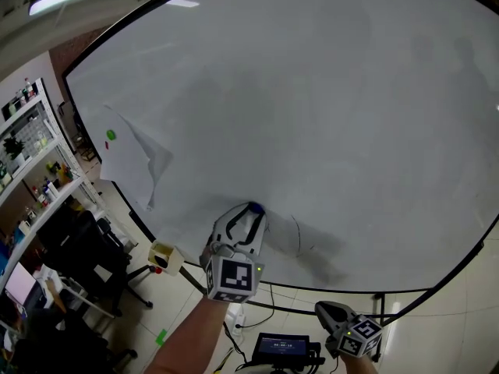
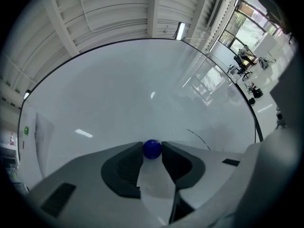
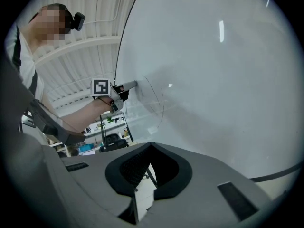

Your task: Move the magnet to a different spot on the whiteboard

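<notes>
A small blue ball magnet (image 1: 255, 207) sits against the whiteboard (image 1: 312, 115), low and left of the middle. My left gripper (image 1: 250, 213) points level at the board and is shut on it. In the left gripper view the magnet (image 2: 152, 148) is pinched between the two grey fingertips (image 2: 137, 152), touching both. My right gripper (image 1: 327, 311) hangs low at the right, away from the board, with nothing in it. In the right gripper view its tips (image 3: 151, 145) meet, and the left gripper (image 3: 124, 88) shows far off at the board.
A paper sheet (image 1: 139, 162) hangs on the board's left part under a green magnet (image 1: 110, 135) and a red one (image 1: 107, 144). A thin pen arc (image 1: 297, 232) lies right of the blue magnet. Shelves (image 1: 31, 170), office chairs (image 1: 86, 255) and a floor device (image 1: 284, 347) stand below.
</notes>
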Motion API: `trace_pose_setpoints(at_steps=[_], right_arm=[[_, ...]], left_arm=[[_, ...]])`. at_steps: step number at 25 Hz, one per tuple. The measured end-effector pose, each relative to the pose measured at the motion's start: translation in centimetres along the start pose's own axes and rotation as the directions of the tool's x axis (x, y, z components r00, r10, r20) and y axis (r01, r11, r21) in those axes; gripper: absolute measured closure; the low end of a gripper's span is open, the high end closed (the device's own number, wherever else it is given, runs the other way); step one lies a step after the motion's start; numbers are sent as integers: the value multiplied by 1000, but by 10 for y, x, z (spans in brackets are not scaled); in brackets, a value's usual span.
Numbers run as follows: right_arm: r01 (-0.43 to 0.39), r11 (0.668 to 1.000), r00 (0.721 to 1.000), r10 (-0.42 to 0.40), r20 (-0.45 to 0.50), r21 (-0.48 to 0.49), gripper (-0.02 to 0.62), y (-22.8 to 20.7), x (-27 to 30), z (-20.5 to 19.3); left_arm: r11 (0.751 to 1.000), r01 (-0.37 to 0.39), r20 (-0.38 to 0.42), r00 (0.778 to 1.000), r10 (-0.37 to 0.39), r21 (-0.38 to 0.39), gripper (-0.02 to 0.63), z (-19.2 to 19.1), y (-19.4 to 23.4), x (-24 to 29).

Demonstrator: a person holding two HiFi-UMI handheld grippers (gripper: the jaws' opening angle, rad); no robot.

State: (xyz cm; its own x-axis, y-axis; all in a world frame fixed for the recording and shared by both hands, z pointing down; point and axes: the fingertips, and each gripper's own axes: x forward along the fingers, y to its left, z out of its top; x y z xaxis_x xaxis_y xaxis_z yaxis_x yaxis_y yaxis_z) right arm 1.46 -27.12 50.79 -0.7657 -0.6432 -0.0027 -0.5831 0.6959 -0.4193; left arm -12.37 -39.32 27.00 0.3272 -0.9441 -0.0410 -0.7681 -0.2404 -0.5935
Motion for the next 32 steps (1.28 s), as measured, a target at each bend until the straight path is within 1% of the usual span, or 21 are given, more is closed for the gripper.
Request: trace_pose_setpoints(at_steps=[5,9,16,20,24,25,26,28,30,32], right_arm=[[8,1000,1000,-8,15,-2,561,-2,-5,4],[2,1000,1000,-2,17,-6,561,-1,-8,6],[-10,1000,1000,10,10,-5,561,3,-1,2],[-8,1000,1000,8,13,6,561,3,-1,-2],[-20,1000,1000,20,14,19,561,10,-4,-1],[-25,999,1000,25,9,21,561,14,-3,-3],[-28,999,1000,28,4,23,561,17,-2,-5],[-32,999,999,32,-5,27,561,24,1,-9],[-35,999,999,35,-8,20,561,28,4,-9],[-38,999,999,38,-2,6,561,32,10,-7]], left_arm=[[1000,13,-22,1000,-13,10,453,10,-5,-3],[1000,2,-21,1000,-2,13,447,14,-7,-7],[1000,-17,-5,1000,17,17,443,5,-1,-13],[1000,-4,-16,1000,4,16,443,-1,-5,-18],[1000,15,38,999,-16,24,443,-7,-12,-28],[999,32,55,998,-33,14,446,-7,-14,-32],[999,54,68,996,-54,2,462,-8,-17,-36],[996,84,62,995,-82,-31,470,-24,-19,-44],[990,99,36,995,-96,-102,483,-46,-17,-53],[978,103,10,995,-103,-183,503,-71,-13,-59]])
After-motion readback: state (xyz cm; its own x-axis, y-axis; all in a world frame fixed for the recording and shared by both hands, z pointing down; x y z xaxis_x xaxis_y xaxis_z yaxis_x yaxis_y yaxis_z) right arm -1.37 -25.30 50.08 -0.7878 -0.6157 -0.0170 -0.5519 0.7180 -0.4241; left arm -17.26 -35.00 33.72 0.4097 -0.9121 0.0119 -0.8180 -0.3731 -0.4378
